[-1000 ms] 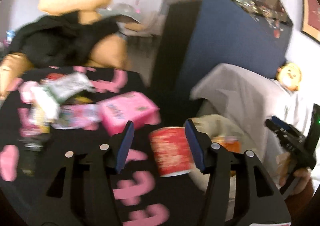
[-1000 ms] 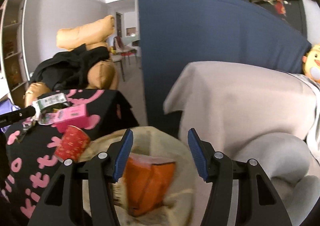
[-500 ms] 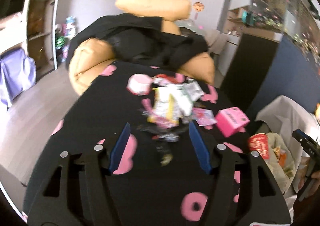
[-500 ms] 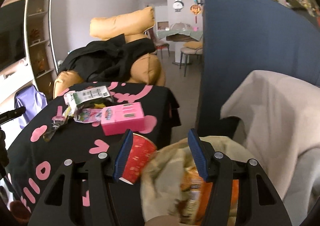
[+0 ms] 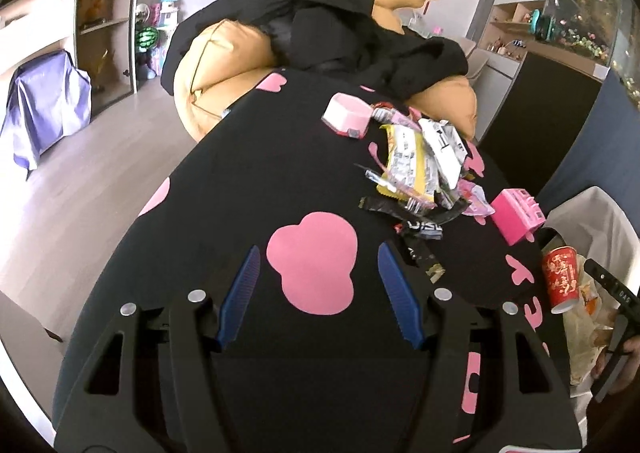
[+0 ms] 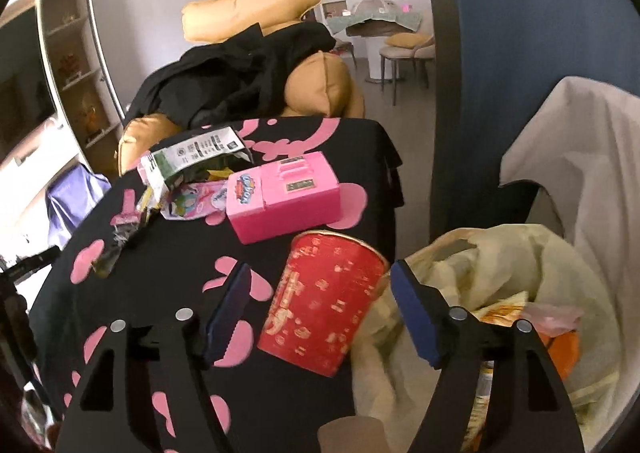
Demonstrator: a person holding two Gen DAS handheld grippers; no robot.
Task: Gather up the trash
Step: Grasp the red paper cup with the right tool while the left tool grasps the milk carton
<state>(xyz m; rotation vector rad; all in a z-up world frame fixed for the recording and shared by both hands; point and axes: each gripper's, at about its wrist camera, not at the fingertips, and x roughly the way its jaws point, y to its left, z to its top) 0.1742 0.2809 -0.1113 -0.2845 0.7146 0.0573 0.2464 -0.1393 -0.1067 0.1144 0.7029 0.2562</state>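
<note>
Now, in the left wrist view, the left gripper (image 5: 318,295) is seen released and empty over the bare worktop (image 5: 224,221); a second ago the red cup (image 5: 561,279) stood between its fingers (image 5: 243,293), and that cup is now well apart, at the worktop's right edge beside the bag (image 5: 588,337). The wrappers (image 5: 416,165) and pink box (image 5: 516,215) are left uncollected ahead and to the right, so the left gripper has been swung back toward them, probably for the next pick.

In the right wrist view, the right gripper (image 6: 316,307) has just been opened wide. The cup (image 6: 320,305) lies tilted between the fingers (image 6: 416,313), apparently untouched by the pads, though contact on the far side cannot be ruled out. It rests against the bag (image 6: 480,253) rim, not yet inside.
</note>
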